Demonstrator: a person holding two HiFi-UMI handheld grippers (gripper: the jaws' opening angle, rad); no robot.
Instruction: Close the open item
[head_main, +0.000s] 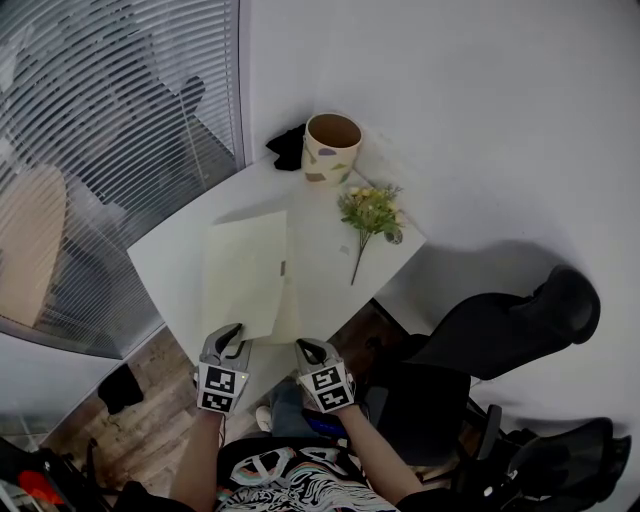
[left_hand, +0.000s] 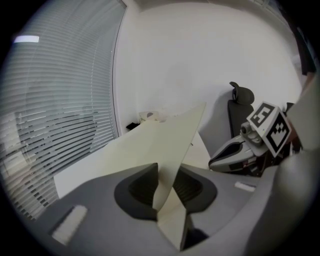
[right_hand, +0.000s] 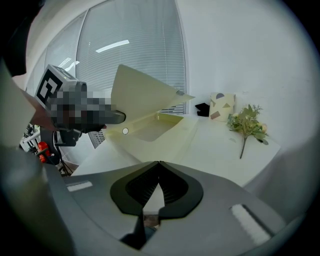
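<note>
While left gripper (head_main: 232, 334) has jaws loosely apart around the raised lid (head_main: 245, 275) of the pale yellow case (right_hand: 150, 127) on the table (head_main: 170, 270), right gripper (head_main: 306, 348) is pinched shut, empty, just beside it; marker cubes (head_main: 220, 386) show black-white square codes.

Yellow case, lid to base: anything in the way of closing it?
Nothing visible. The recess in the base looks empty under the raised lid, which stands between the left gripper's jaws. The flower sprig and cup sit to the side, clear of it.
</note>
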